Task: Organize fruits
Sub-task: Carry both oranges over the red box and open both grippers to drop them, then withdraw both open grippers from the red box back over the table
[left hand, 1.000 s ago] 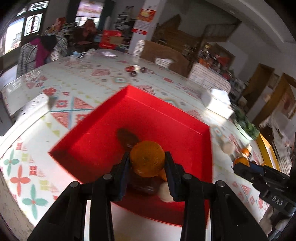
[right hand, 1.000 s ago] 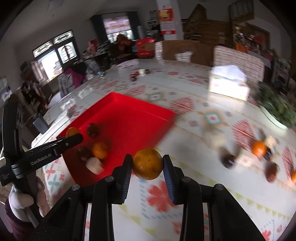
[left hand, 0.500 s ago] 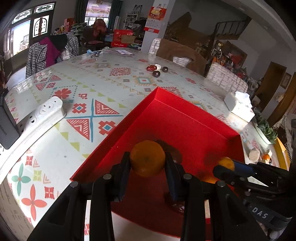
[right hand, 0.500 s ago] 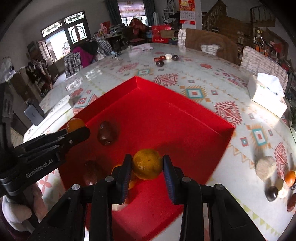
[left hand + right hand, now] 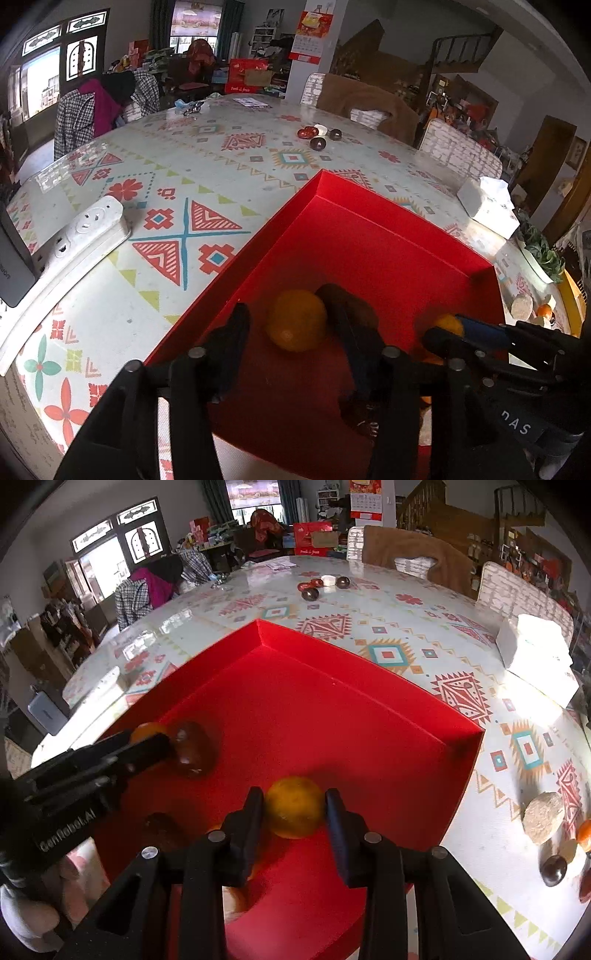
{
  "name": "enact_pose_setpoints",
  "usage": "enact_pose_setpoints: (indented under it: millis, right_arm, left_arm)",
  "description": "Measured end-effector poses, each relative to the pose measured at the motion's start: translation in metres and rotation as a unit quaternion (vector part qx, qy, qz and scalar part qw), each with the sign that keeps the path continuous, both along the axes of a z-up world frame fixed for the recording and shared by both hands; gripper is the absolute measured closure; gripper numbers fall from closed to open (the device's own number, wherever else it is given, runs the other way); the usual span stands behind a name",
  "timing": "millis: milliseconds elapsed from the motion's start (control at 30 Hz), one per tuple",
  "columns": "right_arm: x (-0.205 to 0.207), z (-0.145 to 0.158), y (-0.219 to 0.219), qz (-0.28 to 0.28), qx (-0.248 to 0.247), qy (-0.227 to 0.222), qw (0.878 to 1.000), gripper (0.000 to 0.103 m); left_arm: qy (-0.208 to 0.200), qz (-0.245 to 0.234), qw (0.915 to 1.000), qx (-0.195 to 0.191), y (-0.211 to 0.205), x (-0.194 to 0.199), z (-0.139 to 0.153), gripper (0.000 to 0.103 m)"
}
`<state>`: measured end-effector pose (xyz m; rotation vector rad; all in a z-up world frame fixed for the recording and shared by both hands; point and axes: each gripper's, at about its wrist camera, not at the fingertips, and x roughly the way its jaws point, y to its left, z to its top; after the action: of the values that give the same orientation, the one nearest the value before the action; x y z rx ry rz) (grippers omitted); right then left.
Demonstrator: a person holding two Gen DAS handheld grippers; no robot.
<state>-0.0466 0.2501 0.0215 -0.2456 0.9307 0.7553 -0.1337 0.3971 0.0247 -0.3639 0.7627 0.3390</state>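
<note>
My left fingers (image 5: 291, 332) are opening off their orange (image 5: 297, 325) in the tray (image 5: 369, 236) — right fingers (image 5: 294, 812) clamp another orange (image 5: 294, 806); I'd lower before releasing.

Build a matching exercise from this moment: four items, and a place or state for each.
Items
1. round orange in the right gripper
2. round orange at the left gripper
3. white tissue box
4. dark brown round fruit

Places or states
A. on the patterned tablecloth, outside the tray
B. clamped between shut pads
C. between opening jaws
D. lying free in the red tray

Pairs: 1-B, 2-C, 3-A, 4-D
</note>
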Motion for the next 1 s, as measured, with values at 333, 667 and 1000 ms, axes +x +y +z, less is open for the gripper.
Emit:
enact_pose_setpoints:
  millis: [333, 667, 1000]
  right_arm:
    - [-0.016, 0.019, -0.013, -0.001, 0.013, -0.029, 0.999, 0.061]
    - [-0.023, 0.034, -0.065, -0.036, 0.044, -0.034, 0.998, 0.059]
    - [-0.026, 0.038, -0.142, -0.087, 0.078, -0.030, 0.993, 0.058]
  left_arm:
    - [-0.010, -0.011, 0.9998, 0.015, -0.020, -0.008, 0.018, 0.041]
    - [-0.026, -0.050, 0.9974, 0.046, -0.068, -0.015, 0.045, 0.035]
    - [-0.025, -0.117, 0.9901, 0.073, -0.145, -0.009, 0.057, 0.034]
